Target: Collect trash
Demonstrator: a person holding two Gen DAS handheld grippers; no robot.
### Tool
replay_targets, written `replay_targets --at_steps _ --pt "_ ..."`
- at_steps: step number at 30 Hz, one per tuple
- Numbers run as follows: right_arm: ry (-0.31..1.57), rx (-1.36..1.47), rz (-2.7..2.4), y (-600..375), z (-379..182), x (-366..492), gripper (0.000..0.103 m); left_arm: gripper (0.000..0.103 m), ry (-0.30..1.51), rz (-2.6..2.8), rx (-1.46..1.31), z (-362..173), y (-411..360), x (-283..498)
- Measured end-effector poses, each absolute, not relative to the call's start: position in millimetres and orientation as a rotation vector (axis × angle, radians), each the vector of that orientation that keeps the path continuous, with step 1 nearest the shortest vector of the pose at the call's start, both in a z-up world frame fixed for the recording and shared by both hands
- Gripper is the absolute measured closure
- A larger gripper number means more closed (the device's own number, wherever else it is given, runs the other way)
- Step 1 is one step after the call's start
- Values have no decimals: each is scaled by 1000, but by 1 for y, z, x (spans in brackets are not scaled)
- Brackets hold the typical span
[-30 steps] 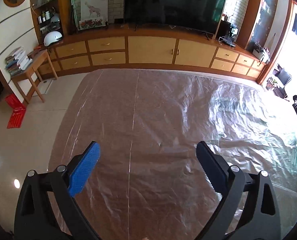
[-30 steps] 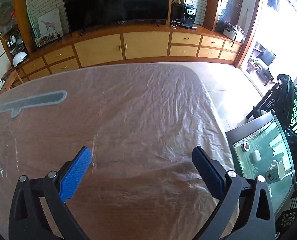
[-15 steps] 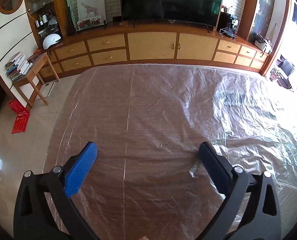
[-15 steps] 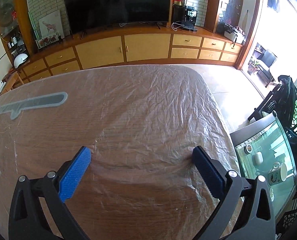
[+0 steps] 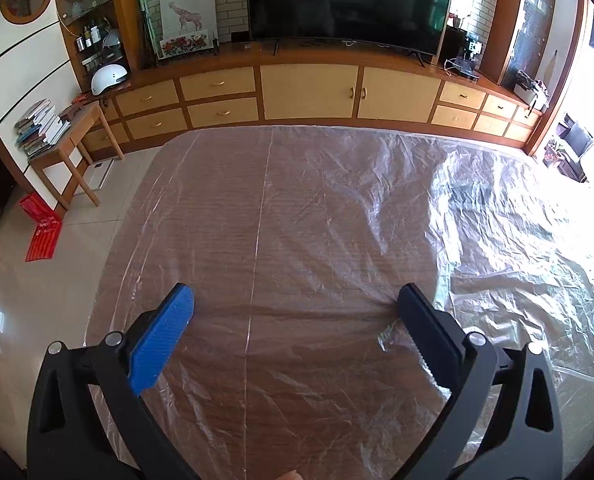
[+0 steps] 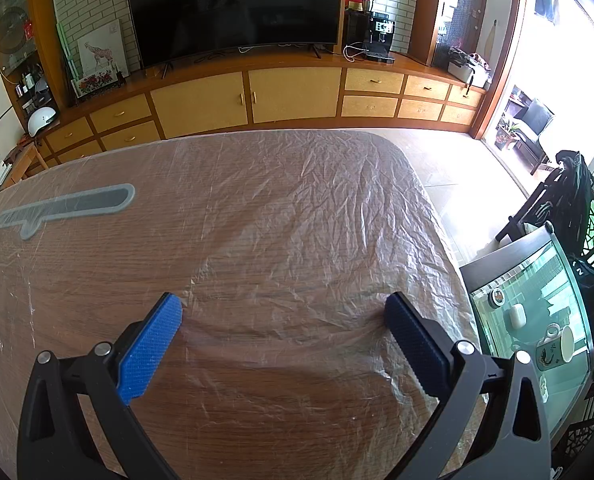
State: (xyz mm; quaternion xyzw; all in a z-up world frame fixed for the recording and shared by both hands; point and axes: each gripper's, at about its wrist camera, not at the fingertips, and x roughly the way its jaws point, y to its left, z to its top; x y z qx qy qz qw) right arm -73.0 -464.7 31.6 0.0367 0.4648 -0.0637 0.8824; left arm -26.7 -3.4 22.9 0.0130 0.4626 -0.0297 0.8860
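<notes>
Beyond the wide-spread right hand-held gripper (image 6: 283,310), a grey strip (image 6: 67,208) under film (image 6: 297,208); the left hand-held gripper (image 5: 293,300), jaws just widened, empty, shows none.

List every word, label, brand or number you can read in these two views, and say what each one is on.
None can be read.
Red bag on the floor: print too blurred.
Book spines on the side table: too small.
Mug on the glass table: design only, no legible words.
Coffee machine: panel too small.
</notes>
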Motion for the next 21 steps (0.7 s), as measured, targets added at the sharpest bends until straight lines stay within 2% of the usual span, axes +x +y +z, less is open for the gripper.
replay_targets --at_steps 21 --pt "968 76 -132 -464 32 -73 4 1 962 -62 27 22 -2 -26"
